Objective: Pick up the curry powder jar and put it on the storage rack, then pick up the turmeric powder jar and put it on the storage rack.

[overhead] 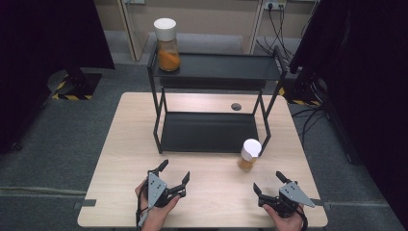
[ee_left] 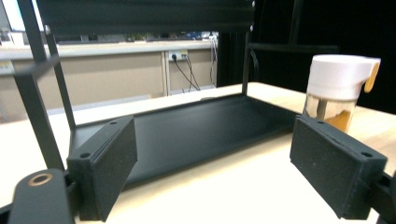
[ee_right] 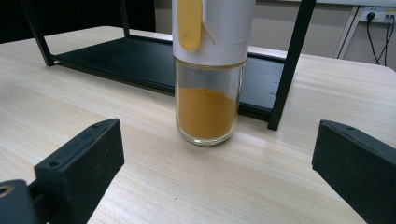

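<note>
High view: spice jar (overhead: 249, 155) was seen upright on the worktop (overhead: 207, 192), just beside the front right leg of the black rack (overhead: 207, 131); a second jar (overhead: 167, 45) stood on its top shelf. Left gripper (overhead: 174, 172) and right gripper (overhead: 269, 183) were held low at the near edge, jaws wide apart, nothing gripped. Judged step: approach by right gripper. Jaws are best centred on the glass body below the white cap, kept clear of the rack leg.

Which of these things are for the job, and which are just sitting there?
For the job: jar on the table, right gripper, left gripper, black shelf rack.
Just sitting there: jar on the top shelf, round hole in the table, wall cables.
</note>
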{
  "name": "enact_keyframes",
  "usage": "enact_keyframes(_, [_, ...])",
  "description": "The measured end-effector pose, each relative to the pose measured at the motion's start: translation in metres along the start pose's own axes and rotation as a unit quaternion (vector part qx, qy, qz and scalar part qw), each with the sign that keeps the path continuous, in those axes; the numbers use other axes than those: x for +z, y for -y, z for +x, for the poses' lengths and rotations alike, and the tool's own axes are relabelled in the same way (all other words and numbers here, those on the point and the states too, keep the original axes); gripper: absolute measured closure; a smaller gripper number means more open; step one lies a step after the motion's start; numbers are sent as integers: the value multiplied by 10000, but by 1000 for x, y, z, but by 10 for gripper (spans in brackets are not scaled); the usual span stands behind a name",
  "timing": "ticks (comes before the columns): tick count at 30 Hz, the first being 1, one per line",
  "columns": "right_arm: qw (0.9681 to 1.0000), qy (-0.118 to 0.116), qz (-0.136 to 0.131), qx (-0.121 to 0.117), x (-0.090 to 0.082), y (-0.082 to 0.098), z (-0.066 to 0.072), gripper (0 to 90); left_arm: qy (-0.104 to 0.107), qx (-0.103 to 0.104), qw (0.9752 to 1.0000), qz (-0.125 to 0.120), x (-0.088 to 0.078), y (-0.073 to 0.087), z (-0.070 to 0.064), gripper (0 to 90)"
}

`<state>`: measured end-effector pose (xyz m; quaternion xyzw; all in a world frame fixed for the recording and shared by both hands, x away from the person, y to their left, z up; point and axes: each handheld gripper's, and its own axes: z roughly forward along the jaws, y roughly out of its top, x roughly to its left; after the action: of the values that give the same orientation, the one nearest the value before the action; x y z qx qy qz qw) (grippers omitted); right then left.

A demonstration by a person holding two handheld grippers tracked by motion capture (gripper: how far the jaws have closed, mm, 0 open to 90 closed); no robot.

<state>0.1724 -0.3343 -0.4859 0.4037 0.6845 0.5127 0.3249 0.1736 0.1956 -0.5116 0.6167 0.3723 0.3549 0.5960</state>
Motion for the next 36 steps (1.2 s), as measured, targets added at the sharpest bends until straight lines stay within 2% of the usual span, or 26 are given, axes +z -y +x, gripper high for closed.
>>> enact_keyframes(6, [10000, -3, -15, -1, 0, 1, 0, 26, 60, -60, 9997, 217, -2, 10, 1, 146])
enact_keyframes(27, [10000, -4, 16, 22, 0, -1, 0, 24, 158, -1, 9997, 210, 0, 10, 2, 140])
enact_keyframes(36, [9997, -119, -182, 146, 3, -6, -5, 28, 152, 0, 9996, 232, 1, 9, 2, 140])
